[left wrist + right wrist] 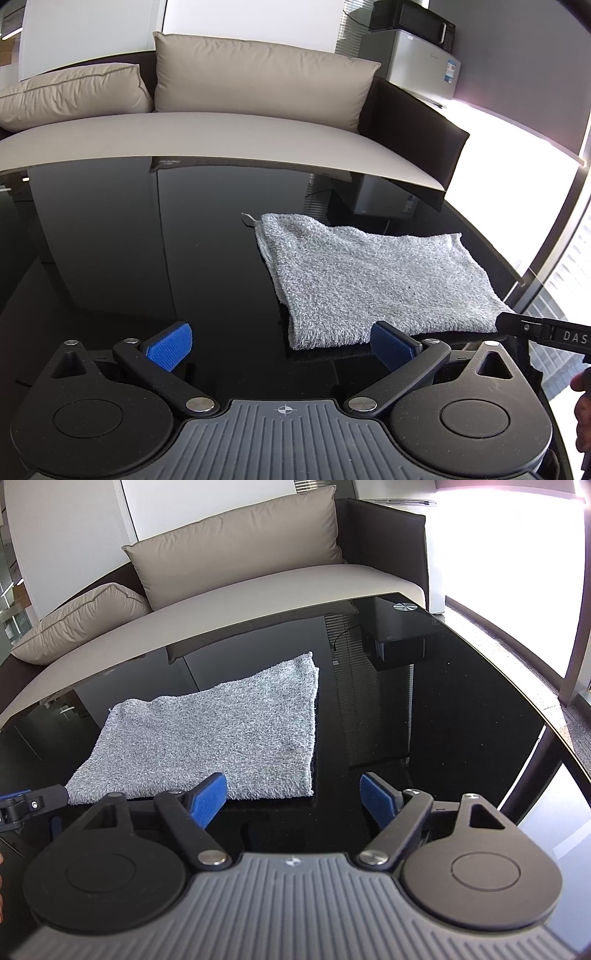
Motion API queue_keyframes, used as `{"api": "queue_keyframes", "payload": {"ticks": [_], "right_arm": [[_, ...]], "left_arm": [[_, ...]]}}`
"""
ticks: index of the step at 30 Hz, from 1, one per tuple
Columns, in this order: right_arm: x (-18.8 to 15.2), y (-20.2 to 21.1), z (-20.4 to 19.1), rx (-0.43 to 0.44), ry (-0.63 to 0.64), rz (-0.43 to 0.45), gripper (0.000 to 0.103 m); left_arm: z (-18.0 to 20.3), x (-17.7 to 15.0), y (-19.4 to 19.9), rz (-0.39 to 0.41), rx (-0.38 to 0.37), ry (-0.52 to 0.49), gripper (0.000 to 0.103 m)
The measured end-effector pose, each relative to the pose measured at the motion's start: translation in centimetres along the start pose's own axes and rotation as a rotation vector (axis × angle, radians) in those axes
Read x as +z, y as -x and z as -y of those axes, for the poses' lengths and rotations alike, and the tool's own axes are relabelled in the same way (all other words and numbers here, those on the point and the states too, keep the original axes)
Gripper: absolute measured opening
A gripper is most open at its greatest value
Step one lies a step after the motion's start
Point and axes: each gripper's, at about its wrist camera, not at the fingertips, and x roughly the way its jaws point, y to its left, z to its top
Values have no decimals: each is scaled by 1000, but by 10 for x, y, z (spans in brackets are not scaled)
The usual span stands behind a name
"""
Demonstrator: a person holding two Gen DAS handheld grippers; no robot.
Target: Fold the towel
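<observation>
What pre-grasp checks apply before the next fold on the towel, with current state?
1. Left hand-held gripper open, nothing held: ok.
2. Right hand-held gripper open, nothing held: ok.
3. Towel lies flat on the black glass table, already doubled over: ok.
4. Near edge within reach of both: ok, the right pad of the left one sits at the near corner.
5. Layers aligned: cannot tell.
6. Table around the towel free of clutter: ok.
</observation>
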Motion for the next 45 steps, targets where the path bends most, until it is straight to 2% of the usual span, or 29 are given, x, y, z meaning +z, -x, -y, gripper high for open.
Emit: {"api": "queue_keyframes", "payload": {"ticks": [5, 10, 22, 27, 29, 35, 45], "right_arm": [[0, 0, -2, 8, -6, 0, 74], [0, 0, -5, 6, 2, 0, 72], [0, -1, -6, -30, 7, 4, 38], [-1, -2, -8, -39, 10, 1, 15], [-2, -3, -9, -33, 6, -1, 10], [0, -2, -2, -39, -35, 12, 8], [10, 5, 1, -66, -35, 43, 8]], "left_arm": [[-1, 1, 1, 4, 1, 5, 102], [0, 1, 1, 2, 0, 3, 102], [-1, 0, 0, 0, -1, 1, 102], [0, 0, 0, -1, -1, -1, 102], [0, 1, 1, -2, -2, -2, 102], [-3, 2, 2, -1, -5, 3, 102], [-7, 3, 3, 1, -1, 8, 102]]}}
